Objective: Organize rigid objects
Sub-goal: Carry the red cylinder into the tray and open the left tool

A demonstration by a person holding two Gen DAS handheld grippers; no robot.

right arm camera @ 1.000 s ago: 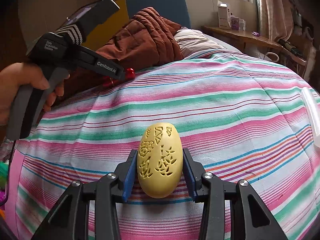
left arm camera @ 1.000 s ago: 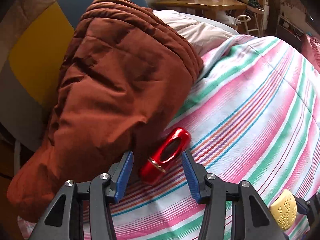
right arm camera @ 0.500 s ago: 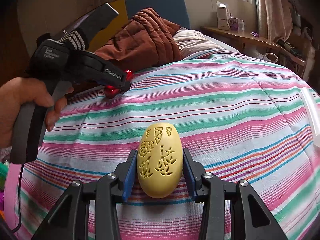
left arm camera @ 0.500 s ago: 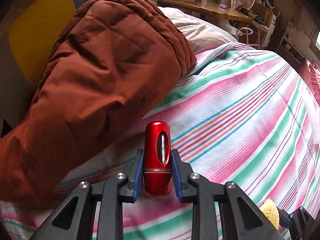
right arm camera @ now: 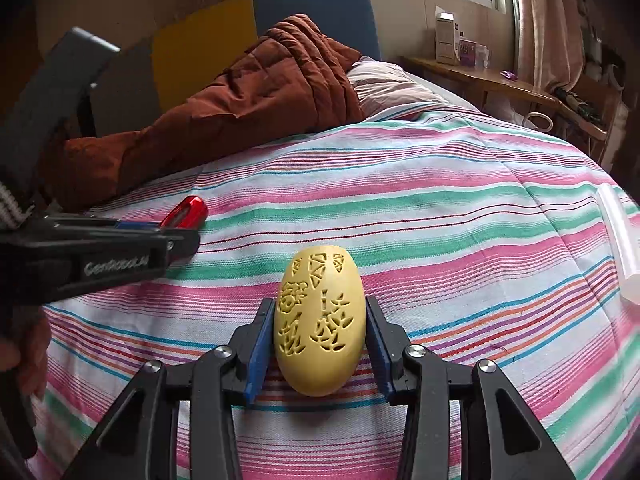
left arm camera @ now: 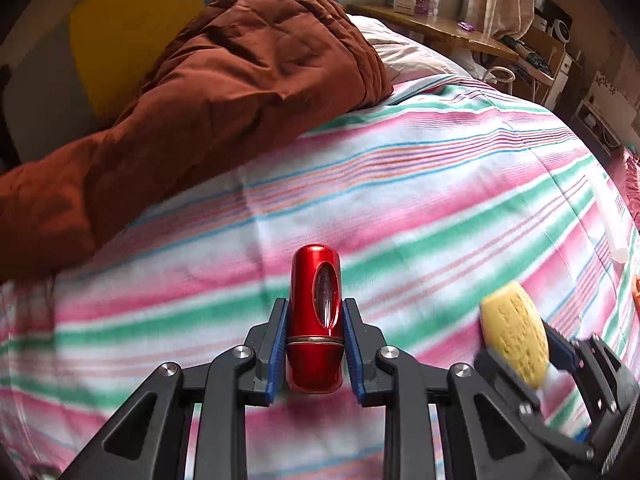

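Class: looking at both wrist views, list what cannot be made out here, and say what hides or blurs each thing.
- Red capsule: its lower end, hidden by the left gripper.
- Yellow carved egg in the left wrist view: carving blurred.
- Clear tube: cut off by the right wrist view's edge.
- Box labels on the desk: too small.

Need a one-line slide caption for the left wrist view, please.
Left gripper clamps a red capsule-shaped case above the striped bedspread; right gripper holds a yellow carved egg.

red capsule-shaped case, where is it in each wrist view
Left wrist: red capsule-shaped case at bottom centre, clamped in the left gripper.
Right wrist: its tip shows at middle left, past that gripper.
Shared landmark: the brown quilt.
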